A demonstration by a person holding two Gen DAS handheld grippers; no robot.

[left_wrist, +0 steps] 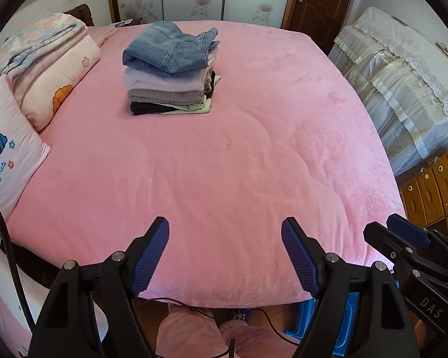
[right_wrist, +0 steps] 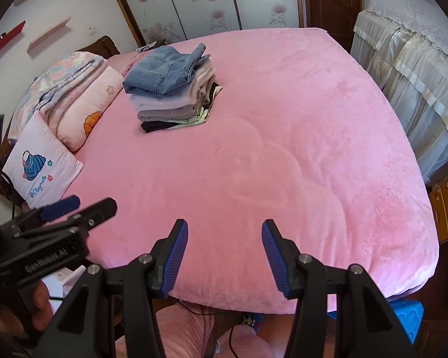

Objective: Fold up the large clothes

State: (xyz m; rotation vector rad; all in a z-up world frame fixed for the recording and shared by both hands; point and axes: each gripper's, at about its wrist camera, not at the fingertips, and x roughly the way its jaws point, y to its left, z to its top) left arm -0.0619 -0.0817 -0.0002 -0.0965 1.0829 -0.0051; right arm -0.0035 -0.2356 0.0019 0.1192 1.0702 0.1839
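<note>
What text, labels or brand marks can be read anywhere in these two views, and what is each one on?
"Playmate": on the pink pillow at the left side of the bed, under its blue embroidered motif.
"GenRobot.AI": on the body of the left hand-held gripper, in the right wrist view.
"DAS": on the body of the right hand-held gripper, in the left wrist view; any further letters are cut off.
Nothing readable on the folded clothes stack.

One stack of folded clothes (left_wrist: 170, 71), two pillows (left_wrist: 12, 152), two grippers (left_wrist: 225, 256).
</note>
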